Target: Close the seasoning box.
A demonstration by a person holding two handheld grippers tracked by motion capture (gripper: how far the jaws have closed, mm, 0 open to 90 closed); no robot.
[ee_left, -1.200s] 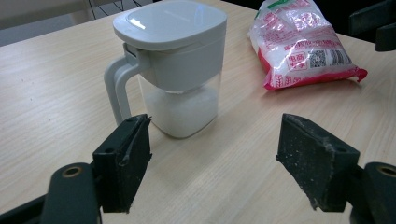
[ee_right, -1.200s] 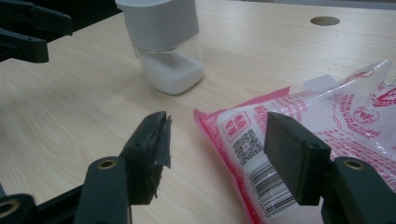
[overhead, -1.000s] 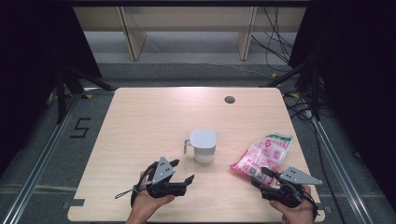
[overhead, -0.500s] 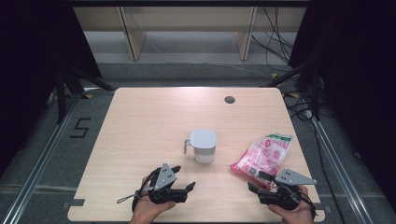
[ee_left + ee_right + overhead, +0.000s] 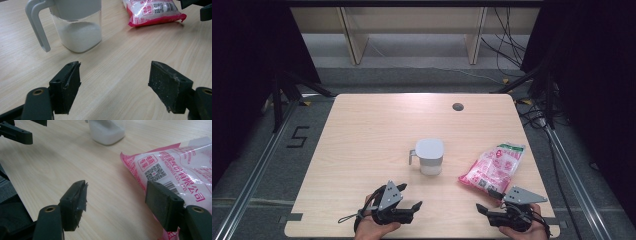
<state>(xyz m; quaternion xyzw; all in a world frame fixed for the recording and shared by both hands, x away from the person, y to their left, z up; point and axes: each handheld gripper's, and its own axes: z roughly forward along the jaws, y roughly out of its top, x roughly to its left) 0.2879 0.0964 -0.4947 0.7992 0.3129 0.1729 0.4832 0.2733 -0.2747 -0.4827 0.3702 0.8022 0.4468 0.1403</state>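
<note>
The pink bag (image 5: 493, 167) lies flat on the right half of the table (image 5: 362, 150), well to the near side, with its printed face up and its near corner just beyond the right gripper (image 5: 486, 212). Just left of it, near the middle of the table, stands a clear jug (image 5: 428, 156) with a grey lid and a handle on its left side, about a third full of white grains. The right gripper's jaws have just been opening and now stand apart with nothing pressed between them; in the right gripper view one jaw hangs over the bag's (image 5: 175, 177) near edge and the other over bare wood. The left gripper (image 5: 409, 210) rests low at the near edge, left of centre, its jaws wide apart and holding nothing, aimed toward the jug (image 5: 75, 27) in the left gripper view. Judging by this, the step in hand is either the start of a reach for the bag or a letting go of it, and I cannot tell which. A next grasp would call for the right jaws to close on the bag's thin sealed edge, since the slack film is likely to slip, while the left gripper steadies the jug by its handle. The table is pale wood grain with a small dark hole (image 5: 457, 106) at the far right; beyond it are grey floor, light shelf legs, loose cables and black curtains on both sides.
</note>
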